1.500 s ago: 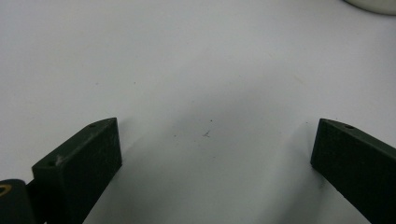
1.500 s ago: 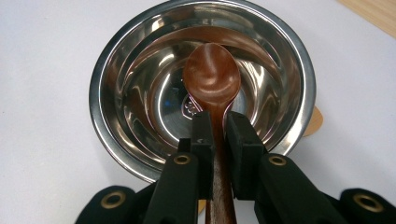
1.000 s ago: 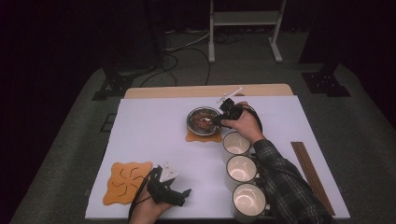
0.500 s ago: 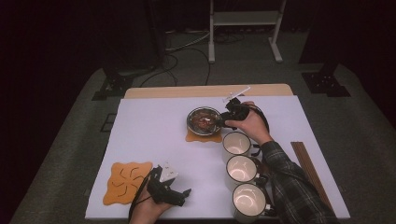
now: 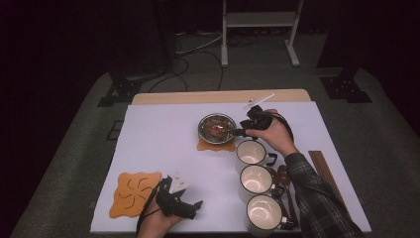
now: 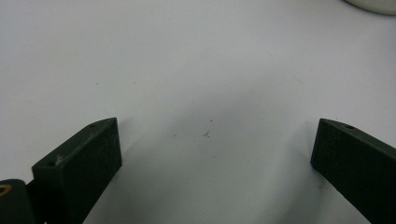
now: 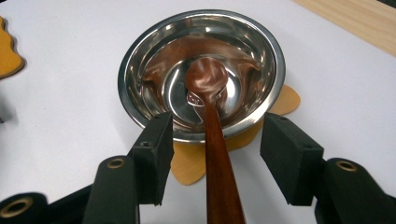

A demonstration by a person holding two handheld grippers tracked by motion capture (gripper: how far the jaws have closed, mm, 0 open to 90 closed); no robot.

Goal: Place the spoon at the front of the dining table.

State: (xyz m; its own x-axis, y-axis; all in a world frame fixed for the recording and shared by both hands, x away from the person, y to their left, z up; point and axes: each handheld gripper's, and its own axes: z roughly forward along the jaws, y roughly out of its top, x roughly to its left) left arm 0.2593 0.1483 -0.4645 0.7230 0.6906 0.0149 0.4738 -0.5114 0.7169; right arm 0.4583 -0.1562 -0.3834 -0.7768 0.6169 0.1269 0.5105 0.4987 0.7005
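Now my right tool (image 7: 215, 158) has just been opening, its jaws clear of the wooden spoon (image 7: 210, 116) resting in the steel bowl (image 7: 140, 60).

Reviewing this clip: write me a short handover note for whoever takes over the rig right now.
Right gripper: jaws have just been opening; the wooden spoon lies between them, pads off its handle.
Left gripper: open, nothing in it, over bare white table near the spare orange coaster.
Things: spoon's head rests in the steel bowl, handle over the rim; the bowl sits on an orange coaster. Three mugs stand in a row beside it.
Done: spoon placed in bowl.
Left: probably draw the right gripper clear.
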